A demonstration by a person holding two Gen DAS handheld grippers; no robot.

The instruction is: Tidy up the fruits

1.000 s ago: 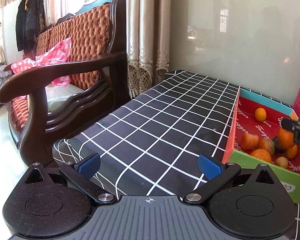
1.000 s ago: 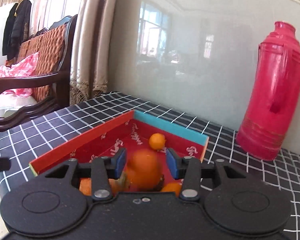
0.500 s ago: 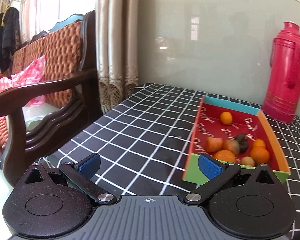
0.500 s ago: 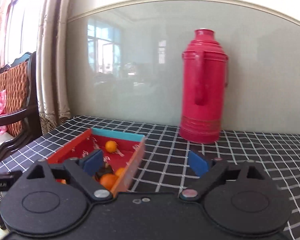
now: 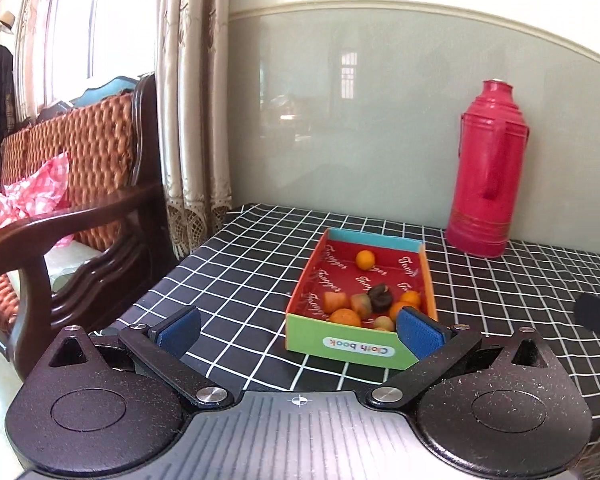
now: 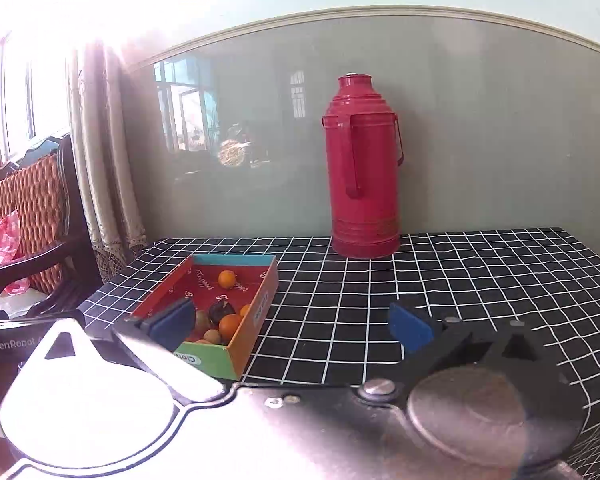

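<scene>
The left gripper [image 5: 298,330] and right gripper [image 6: 290,326] are hovering spread wide and empty, the right jaws having just been opening. Beyond them, the shallow red-lined cardboard box [image 5: 354,350] is holding the small orange fruits [image 5: 366,260]. Behind the box, the tall red thermos flask [image 6: 362,168] is standing upright.

The right gripper [image 6: 290,326], its jaws just opened wide and empty, hangs near the fruit-filled box [image 6: 256,312]; a red thermos [image 6: 362,168] stands far behind.

Strong daylight is admitted through the window [image 5: 72,40] at the left, and the right wrist view's upper left is washed out by glare. Straight lines are bowed by fisheye distortion. Reflections are carried by the glossy wall panel [image 6: 228,148].
</scene>
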